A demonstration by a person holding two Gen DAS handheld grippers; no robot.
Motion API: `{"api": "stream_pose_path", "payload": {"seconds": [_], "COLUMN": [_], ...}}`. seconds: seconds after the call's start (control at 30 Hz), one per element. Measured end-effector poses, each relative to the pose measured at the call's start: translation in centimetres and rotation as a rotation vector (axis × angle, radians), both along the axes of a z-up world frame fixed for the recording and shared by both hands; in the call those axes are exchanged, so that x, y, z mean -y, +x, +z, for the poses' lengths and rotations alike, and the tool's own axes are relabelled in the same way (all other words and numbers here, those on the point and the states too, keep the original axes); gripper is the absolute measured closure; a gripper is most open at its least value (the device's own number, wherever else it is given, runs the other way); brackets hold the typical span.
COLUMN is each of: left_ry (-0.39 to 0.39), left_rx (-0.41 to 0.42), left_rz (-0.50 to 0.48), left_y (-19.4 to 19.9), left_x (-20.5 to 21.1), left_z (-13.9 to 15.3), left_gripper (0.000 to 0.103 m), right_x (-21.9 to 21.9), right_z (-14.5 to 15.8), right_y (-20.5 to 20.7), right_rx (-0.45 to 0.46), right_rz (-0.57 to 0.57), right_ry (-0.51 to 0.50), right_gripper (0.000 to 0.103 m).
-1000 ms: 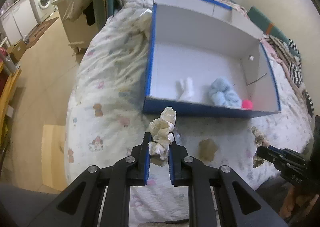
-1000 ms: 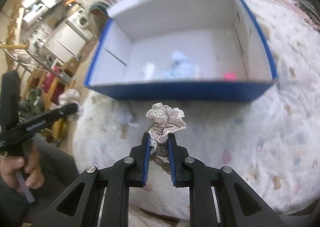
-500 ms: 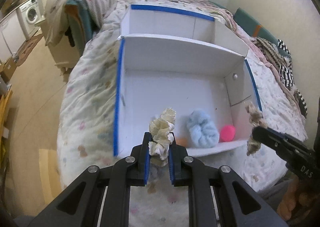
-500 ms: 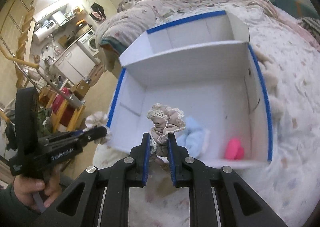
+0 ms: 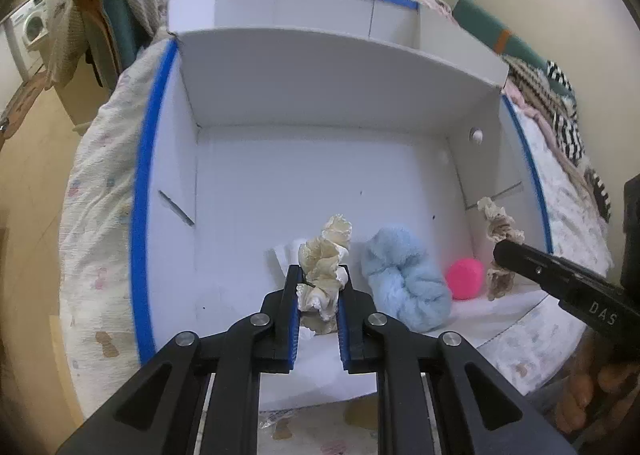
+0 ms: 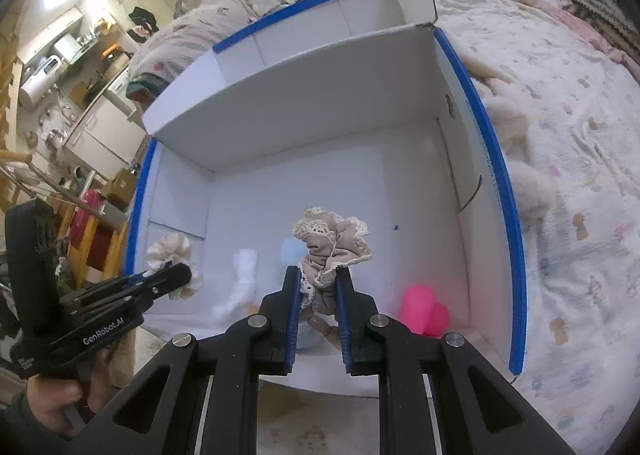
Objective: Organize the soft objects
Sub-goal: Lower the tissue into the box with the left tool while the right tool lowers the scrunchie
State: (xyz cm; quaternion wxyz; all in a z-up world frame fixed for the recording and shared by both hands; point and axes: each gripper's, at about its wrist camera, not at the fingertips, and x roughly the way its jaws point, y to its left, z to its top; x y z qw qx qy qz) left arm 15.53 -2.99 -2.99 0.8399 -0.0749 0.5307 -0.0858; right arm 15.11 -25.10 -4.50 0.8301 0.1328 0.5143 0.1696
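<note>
Blue-edged box (image 5: pixel 141 183) walls ring bare white floor ahead of my left gripper (image 5: pixel 319 287), which pinches a cream scrunchie (image 5: pixel 325 255) above the near end. On the right wrist view, my right gripper (image 6: pixel 318 287) clamps a beige scrunchie (image 6: pixel 334 243) over the same box (image 6: pixel 496 159), pink pom-pom (image 6: pixel 424 309) just beside.

Left hand-held gripper (image 5: pixel 319 295) points forward, its 2 blue-padded fingers (image 5: pixel 293 311) pressed against something held between them. Right hand-held gripper (image 6: pixel 318 295) does the same. A bare hand (image 6: pixel 60 407) wraps the left gripper's handle.
</note>
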Motion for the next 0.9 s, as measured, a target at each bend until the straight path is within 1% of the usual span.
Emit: {"api": "stream_pose_path", "payload": {"seconds": [0.13, 0.33, 0.47, 0.53, 0.63, 0.8, 0.83, 0.87, 0.9], "left_ry": [-0.015, -0.017, -0.027, -0.036, -0.028, -0.044, -0.047, -0.053, -0.055], "left_rx": [-0.026, -0.036, -0.055, -0.056, -0.06, -0.076, -0.076, -0.077, -0.078], "left_rz": [-0.032, -0.07, -0.066, -0.057, -0.044, -0.032, -0.031, -0.033, -0.035], "left_y": [0.5, 0.8, 0.9, 0.9, 1.1, 0.9, 0.9, 0.8, 0.7], "left_x": [1.3, 2.4, 2.5, 2.4, 2.2, 1.7, 1.6, 1.6, 1.5], "left_z": [-0.7, -1.3, -1.7, -1.7, -1.7, -2.0, -2.0, -2.0, -2.0], "left_gripper": [0.089, 0.088, 0.088, 0.084, 0.083, 0.077, 0.076, 0.069, 0.059], "right_x": [-0.5, -0.4, -0.2, -0.2, -0.2, -0.2, -0.2, -0.2, -0.1], "right_z": [-0.6, -1.7, -2.1, -1.9, -1.9, -2.1, -2.1, -2.1, -2.1], "right_y": [0.0, 0.2, 0.5, 0.5, 0.6, 0.6, 0.6, 0.6, 0.6], "right_rx": [-0.023, -0.059, -0.086, -0.081, -0.078, -0.084, -0.085, -0.086, -0.086], "right_rz": [0.011, 0.009, -0.007, -0.01, -0.015, -0.015, -0.015, -0.015, -0.017], "right_ry": [-0.014, -0.028, -0.018, -0.016, -0.024, -0.018, -0.01, -0.001, 0.004], "right_gripper": [0.084, 0.084, 0.084, 0.084, 0.084, 0.082, 0.08, 0.076, 0.072]}}
